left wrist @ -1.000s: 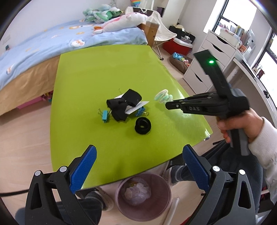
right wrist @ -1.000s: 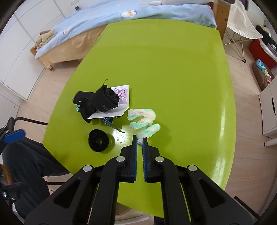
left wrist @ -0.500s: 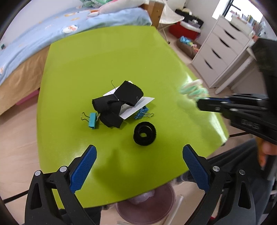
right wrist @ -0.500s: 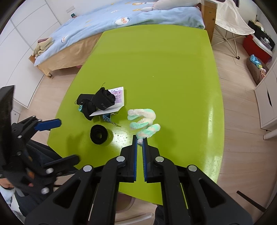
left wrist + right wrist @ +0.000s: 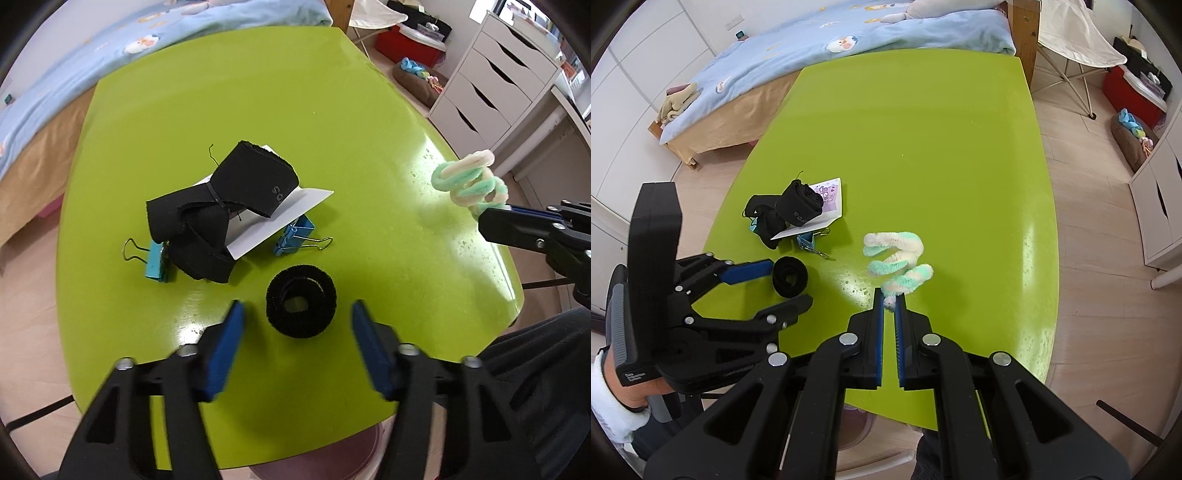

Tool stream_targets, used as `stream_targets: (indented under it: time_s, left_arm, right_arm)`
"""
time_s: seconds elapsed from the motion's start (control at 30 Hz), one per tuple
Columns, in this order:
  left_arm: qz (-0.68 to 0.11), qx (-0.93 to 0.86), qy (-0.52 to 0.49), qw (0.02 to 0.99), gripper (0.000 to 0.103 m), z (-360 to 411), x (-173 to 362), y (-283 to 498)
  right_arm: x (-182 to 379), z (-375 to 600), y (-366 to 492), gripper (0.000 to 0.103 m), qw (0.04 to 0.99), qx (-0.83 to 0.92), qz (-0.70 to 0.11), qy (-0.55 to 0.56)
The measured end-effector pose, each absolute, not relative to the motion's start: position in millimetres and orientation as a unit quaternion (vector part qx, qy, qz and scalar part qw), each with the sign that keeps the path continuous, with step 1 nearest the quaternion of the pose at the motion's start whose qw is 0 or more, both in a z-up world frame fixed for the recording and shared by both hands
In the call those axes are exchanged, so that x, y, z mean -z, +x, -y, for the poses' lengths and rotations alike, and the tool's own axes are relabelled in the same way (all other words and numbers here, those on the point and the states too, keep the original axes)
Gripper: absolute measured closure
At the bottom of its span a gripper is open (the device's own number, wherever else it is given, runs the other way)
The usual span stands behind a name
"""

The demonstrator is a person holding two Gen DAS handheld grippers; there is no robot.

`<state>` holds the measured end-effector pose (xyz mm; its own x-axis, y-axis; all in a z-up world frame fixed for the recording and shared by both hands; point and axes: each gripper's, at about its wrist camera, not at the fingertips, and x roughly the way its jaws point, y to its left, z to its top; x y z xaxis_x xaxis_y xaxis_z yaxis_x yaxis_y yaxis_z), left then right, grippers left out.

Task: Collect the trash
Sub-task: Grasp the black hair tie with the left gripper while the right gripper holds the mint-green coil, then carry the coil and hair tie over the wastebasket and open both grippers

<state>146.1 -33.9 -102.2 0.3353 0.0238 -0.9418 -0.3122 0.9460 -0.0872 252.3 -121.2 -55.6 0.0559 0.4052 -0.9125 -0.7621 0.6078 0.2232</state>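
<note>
While your right gripper (image 5: 889,295) pinches the fuzzy coil (image 5: 897,260), your left gripper (image 5: 295,325), jaws closing, straddles the black roll (image 5: 301,301).

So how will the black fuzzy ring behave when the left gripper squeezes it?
The ring looks soft and fuzzy, so it will probably squash between the closing left gripper rather than slip. It seems light. Lying flat on the table, it is unlikely to roll.

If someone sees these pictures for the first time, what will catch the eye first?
The bright green table dominates. The right gripper holds a fuzzy mint-and-white coil above it. The left gripper is closing its jaws around a black fuzzy ring near the front edge.
</note>
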Motion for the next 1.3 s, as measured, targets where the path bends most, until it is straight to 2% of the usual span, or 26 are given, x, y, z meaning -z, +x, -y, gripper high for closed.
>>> stream_targets:
  time_s: [0.1, 0.13, 0.17, 0.63, 1.3]
  left_arm:
    - [-0.563, -0.106, -0.125, 0.810, 0.060, 33, 101, 146]
    - [-0.563, -0.106, -0.123, 0.811, 0.071, 33, 101, 145]
    - [-0.563, -0.106, -0.123, 0.811, 0.074, 32, 100, 144]
    - [-0.539, -0.089, -0.127, 0.828, 0.075, 26, 73, 115]
    - [-0.480, -0.054, -0.099, 0.870, 0.075, 43, 5, 34]
  right_arm:
    - [56, 121, 252, 0.098, 0.707, -0.413, -0.550, -0.163]
    - [56, 120, 252, 0.098, 0.707, -0.413, -0.550, -0.163]
    - [57, 120, 252, 0.098, 0.707, -0.413, -0.551, -0.163]
    - [51, 117, 237, 0.098, 0.703, -0.426, -0.547, -0.162]
    - [-9, 133, 156, 0.098, 0.700, -0.497, -0.484, -0.167]
